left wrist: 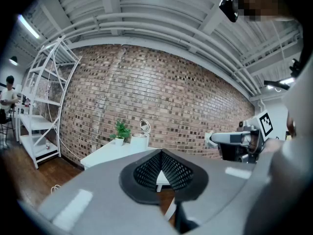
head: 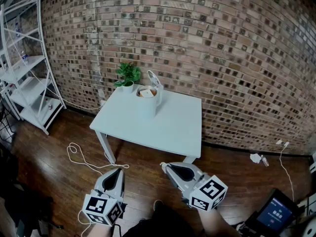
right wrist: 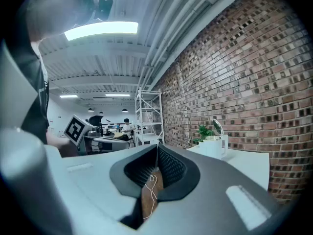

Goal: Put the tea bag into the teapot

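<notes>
**Both jaws closed and empty, well back from the teapot**

Your left gripper (head: 119,170) sits at the lower left of the head view and your right gripper (head: 164,165) at the lower middle. Both are low over the wood floor (head: 54,172), on the near side of the white surface (head: 168,127). In each gripper view the jaws are pressed together at the tips with nothing between them.

The teapot (head: 147,103) stands near the far edge of the surface, in the upper middle of the frame, with its lid (head: 154,78) tipped up. A tan scrap (head: 146,93) with a pale patch lies in its open mouth. It is too small for you to tell whether it is the tea bag.

A potted plant (head: 128,75) stands just beside the teapot, to its left. A white shelf rack (head: 27,78) fills the left edge.
</notes>
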{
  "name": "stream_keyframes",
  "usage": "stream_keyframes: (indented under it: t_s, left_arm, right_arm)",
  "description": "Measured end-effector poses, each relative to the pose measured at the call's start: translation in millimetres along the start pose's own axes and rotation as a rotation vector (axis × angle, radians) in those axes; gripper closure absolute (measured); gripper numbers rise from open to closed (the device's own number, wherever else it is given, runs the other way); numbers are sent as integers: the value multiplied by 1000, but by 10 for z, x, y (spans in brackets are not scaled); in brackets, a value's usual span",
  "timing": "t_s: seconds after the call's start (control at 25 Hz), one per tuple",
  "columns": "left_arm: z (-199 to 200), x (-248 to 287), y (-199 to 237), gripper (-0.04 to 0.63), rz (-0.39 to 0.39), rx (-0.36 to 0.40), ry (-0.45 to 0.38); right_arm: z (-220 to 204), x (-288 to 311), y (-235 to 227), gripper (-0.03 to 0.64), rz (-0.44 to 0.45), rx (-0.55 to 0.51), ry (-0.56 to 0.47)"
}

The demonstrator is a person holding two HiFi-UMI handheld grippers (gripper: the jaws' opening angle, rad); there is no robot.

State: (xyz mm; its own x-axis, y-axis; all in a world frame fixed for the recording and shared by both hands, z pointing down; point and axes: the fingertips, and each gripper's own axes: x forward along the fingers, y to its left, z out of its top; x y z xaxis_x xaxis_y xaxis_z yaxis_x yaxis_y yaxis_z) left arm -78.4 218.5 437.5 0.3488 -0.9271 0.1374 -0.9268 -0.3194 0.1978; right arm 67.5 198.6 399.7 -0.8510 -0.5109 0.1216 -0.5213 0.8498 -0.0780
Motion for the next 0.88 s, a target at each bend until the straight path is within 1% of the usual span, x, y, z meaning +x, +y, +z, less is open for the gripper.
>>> stream_keyframes:
  t_s: [0.2, 0.4, 0.64, 0.88]
  left_arm:
    - [23, 148, 222, 591, 17, -13, 4]
    - [162, 422, 416, 591, 32, 6, -2]
    - [290, 934, 631, 591, 54, 20, 2]
    - [458, 1461, 740, 591, 61, 34, 19]
  right_arm:
    - [39, 270, -125, 611, 9, 12, -15]
    - [163, 557, -446, 611, 9, 6, -46]
    - [228, 880, -907, 611, 27, 3, -54]
    - [348, 1175, -1378, 611, 51, 14, -54]
